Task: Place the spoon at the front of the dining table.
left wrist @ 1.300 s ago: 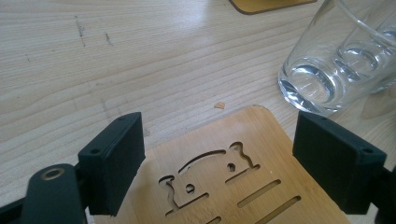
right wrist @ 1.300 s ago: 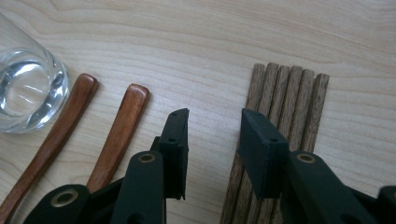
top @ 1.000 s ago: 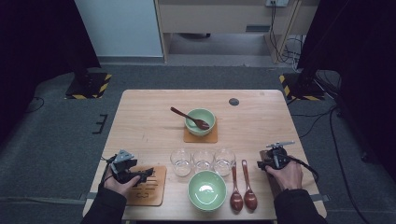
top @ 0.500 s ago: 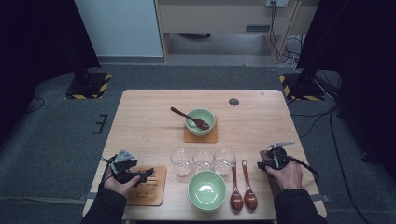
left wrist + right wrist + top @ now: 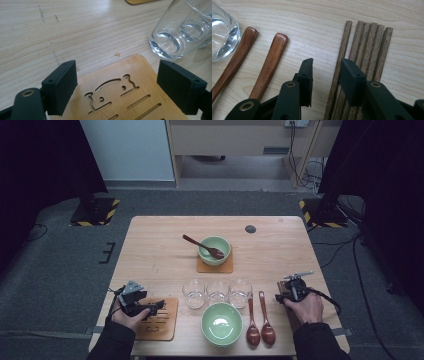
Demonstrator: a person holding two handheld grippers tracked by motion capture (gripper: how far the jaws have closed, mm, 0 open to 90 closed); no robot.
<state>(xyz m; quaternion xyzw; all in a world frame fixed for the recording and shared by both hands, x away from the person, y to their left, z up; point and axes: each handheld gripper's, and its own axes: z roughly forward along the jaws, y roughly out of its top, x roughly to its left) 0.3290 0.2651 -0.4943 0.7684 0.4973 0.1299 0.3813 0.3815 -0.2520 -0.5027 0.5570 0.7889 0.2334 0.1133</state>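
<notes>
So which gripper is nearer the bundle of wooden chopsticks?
The right. The right gripper sits directly over the chopsticks, its fingers either side of the leftmost stick. The left gripper is across the table, over the bamboo coaster.

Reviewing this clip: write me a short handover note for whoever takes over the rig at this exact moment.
Left gripper: open, jaws wide on either side of the near-left bamboo coaster, not gripping it.
Right gripper: partly closed, jaws on either side of the leftmost stick in the bundle of wooden chopsticks at the table's right edge; whether the pads press it, I cannot tell.
Done, apparently: far green bowl on its own coaster, with a spoon in it.
Left, probably: near green bowl, three glasses, two spoons and the chopsticks lie unplaced along the near edge.
</notes>
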